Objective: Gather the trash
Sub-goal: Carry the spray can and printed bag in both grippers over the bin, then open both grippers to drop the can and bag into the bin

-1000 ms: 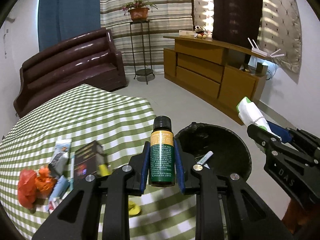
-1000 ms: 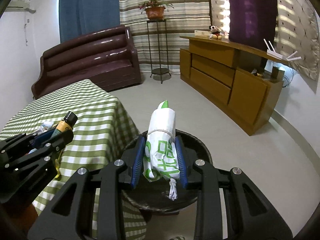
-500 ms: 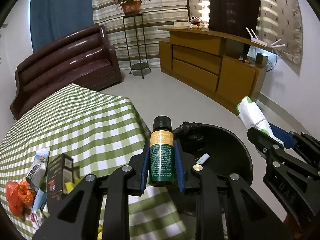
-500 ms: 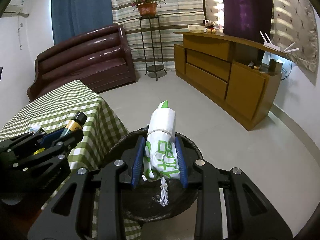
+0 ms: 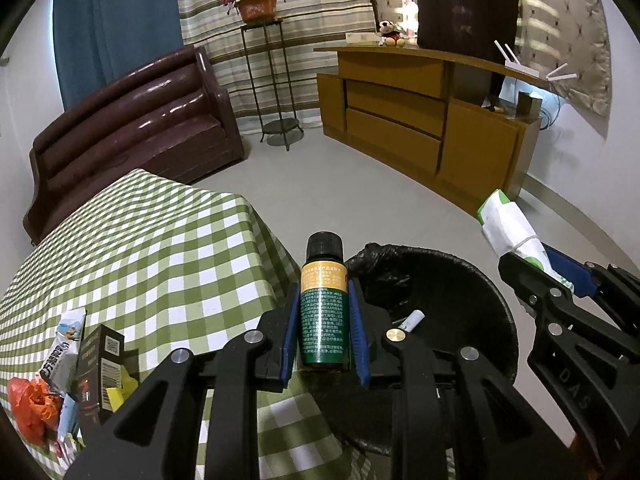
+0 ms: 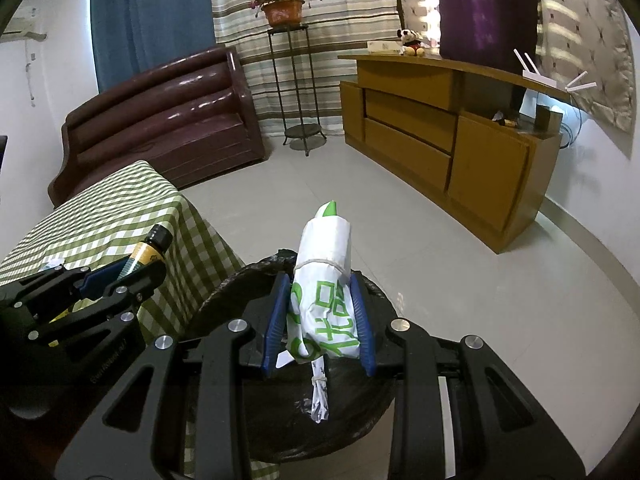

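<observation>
Bin position is the governing relation: the round black bin lined with a black plastic bag [image 5: 436, 280] stands on the floor, touching or just beside the corner of the counter covered with a green-and-white checked cloth [image 5: 160, 248], and lies below and ahead of both tongs.

The left tongs [image 5: 323, 320] are clamped on a small dark-green bottle with an orange label band and a black screw cap [image 5: 323, 308]. The bottle's long axis runs along the fingers, cap pointing away from the hand. In the left wrist view the bottle sits over the boundary between the counter corner and the near-left rim of the bin, so it appears not yet fully above the opening.

The right tongs [image 6: 318, 320] are clamped on a white paper-wrapped bundle with green print, tied with string [image 6: 324, 300]. Its long axis also runs along the fingers, and a twisted tail hangs down toward the bin interior. In the right wrist view the bundle appears centred over the opening, so the right hand is judged better placed for release.

A small white cylindrical item [image 5: 412, 318] already lies inside the bin.

More litter remains on the counter: an orange plastic wad [image 5: 32, 404], a dark carton [image 5: 100, 364] and a printed wrapper [image 5: 66, 352].
</observation>
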Motion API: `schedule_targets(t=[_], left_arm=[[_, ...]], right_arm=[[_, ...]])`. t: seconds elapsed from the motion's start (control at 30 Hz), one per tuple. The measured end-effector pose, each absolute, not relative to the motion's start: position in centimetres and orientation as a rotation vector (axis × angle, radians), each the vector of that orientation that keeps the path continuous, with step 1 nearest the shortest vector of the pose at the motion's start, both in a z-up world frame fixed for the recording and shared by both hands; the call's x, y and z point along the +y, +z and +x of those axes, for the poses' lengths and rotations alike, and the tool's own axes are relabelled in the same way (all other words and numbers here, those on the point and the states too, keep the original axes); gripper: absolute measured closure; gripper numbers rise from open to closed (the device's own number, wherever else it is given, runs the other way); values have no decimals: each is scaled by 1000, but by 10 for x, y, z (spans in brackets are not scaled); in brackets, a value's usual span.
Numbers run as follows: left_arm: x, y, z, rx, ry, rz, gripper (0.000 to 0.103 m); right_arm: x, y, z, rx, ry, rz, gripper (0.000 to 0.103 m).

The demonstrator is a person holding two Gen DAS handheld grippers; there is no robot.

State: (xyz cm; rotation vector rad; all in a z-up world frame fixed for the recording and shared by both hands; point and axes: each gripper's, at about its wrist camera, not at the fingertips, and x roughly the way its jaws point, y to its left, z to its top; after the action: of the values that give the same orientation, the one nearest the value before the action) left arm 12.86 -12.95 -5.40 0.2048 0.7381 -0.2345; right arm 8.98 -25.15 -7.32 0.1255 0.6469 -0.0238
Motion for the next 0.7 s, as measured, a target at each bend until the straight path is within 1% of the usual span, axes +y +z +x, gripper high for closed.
schedule_targets(t=[0.07,0.1,0.13,0.17,0.2,0.23,0.3,0.5,0.53,0.57,0.7], left_arm=[[-130,-55,129,743,-234,204,78],[-130,-55,129,744,-234,204,76],[-133,-54,131,743,-233,205,68],[-133,-54,131,743,-233,203,63],[-133,-54,131,741,-233,196,56],[-132,-54,132,740,-233,191,54],[-132,-54,132,740,-232,190,53],[-132,-52,131,741,-234,180,43],[-131,-52,131,740,-232,176,41],[-130,-51,130,738,-233,173,41],[-126,-47,125,735,-232,164,40]], right_arm=[[-253,-74,91,647,-27,132,72],[-253,-75,92,649,-27,137,72],[-254,-75,92,650,-26,144,71],[-255,-76,92,650,-26,152,71],[-255,-76,91,651,-27,154,71],[-256,-76,91,651,-28,154,71],[-257,-76,90,650,-34,155,71],[-261,-73,88,645,-45,167,70],[-261,-73,87,646,-47,166,68],[-260,-73,86,646,-48,166,63],[-260,-72,84,646,-52,169,62]])
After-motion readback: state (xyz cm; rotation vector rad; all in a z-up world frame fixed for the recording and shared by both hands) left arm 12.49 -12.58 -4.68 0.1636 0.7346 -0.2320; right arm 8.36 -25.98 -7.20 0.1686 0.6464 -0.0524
